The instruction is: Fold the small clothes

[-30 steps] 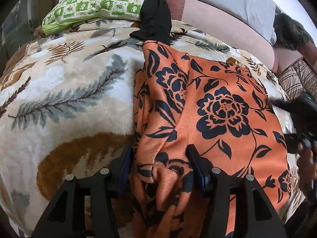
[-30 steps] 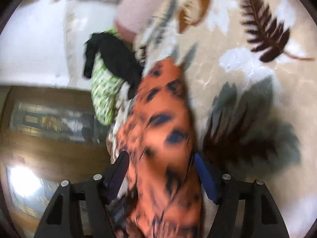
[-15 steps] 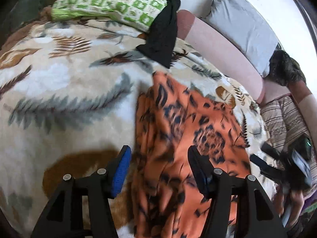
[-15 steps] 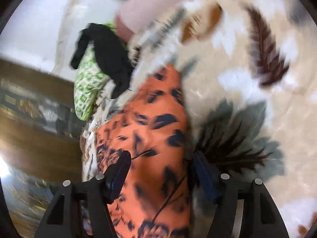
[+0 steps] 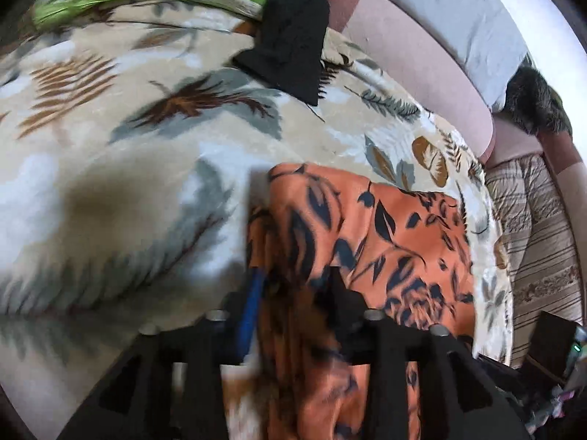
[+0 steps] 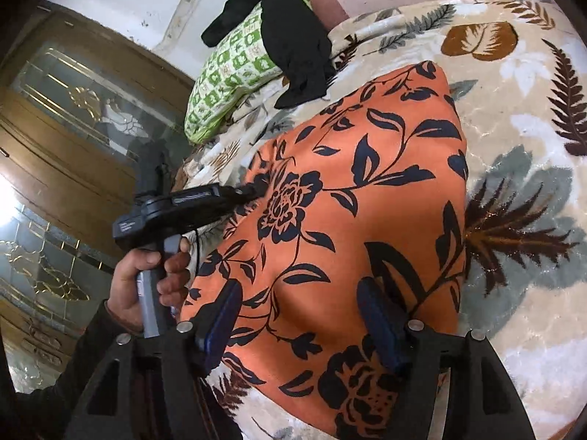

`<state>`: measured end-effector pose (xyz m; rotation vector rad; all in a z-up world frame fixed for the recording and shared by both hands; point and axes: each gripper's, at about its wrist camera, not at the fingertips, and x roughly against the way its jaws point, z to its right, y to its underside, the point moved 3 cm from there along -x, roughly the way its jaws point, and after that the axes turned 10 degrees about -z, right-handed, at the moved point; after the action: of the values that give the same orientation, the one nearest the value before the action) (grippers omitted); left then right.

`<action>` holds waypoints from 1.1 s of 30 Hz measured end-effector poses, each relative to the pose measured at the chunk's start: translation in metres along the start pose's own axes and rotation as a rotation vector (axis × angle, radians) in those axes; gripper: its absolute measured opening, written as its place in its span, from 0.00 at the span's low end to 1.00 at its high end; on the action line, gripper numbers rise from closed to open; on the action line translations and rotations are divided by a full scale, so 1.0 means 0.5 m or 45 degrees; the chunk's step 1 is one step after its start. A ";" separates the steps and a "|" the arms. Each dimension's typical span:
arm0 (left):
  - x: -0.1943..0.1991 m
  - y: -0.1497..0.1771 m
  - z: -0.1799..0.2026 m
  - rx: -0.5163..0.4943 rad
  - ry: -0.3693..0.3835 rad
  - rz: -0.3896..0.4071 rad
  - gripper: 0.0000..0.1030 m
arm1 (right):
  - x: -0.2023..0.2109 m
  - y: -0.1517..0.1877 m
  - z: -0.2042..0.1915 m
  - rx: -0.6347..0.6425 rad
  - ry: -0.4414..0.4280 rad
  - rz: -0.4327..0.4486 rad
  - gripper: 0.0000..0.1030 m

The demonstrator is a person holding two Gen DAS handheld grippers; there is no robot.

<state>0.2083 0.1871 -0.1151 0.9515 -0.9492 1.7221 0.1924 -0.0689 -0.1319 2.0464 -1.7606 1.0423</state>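
Note:
An orange garment with black flowers point(image 6: 352, 212) lies folded on a leaf-patterned blanket point(image 6: 521, 117). In the left wrist view the garment point(image 5: 385, 242) runs from the middle down between my fingers. My left gripper point(image 5: 293, 286) has narrowed on a bunched edge of it; the view is blurred. From the right wrist view the left gripper point(image 6: 253, 190) touches the garment's left edge. My right gripper point(image 6: 301, 315) is open above the garment's near end, with nothing between its pads.
A green checked pillow point(image 6: 234, 69) with black clothes point(image 6: 293, 40) draped over it lies at the bed's far end. A pink bolster point(image 5: 414, 62) and grey pillow point(image 5: 462, 25) lie along the far side. A wooden glass-panelled door point(image 6: 73, 117) stands left.
My left gripper has closed in on the garment's edge and carried it over, so the garment now lies shorter. My right gripper has let go and pulled back, open.

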 end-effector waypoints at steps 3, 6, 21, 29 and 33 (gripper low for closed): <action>0.045 0.073 0.015 -0.020 0.029 0.030 0.40 | 0.009 0.009 0.016 -0.037 -0.044 0.009 0.66; 0.061 0.151 0.024 0.002 0.087 0.001 0.40 | 0.021 0.024 0.026 -0.054 -0.061 0.027 0.66; 0.013 0.208 -0.032 0.229 0.267 -0.040 0.28 | 0.013 0.014 0.033 -0.109 -0.126 -0.010 0.67; 0.093 0.119 0.049 0.019 0.150 0.139 0.58 | 0.083 -0.003 0.029 -0.100 -0.148 0.058 0.69; 0.016 0.046 0.027 0.071 0.136 0.023 0.57 | 0.112 -0.035 0.072 -0.168 -0.121 0.108 0.69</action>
<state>0.1870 0.1714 -0.1067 0.8797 -0.8463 1.8047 0.2224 -0.1289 -0.1169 1.9871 -1.9231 0.8396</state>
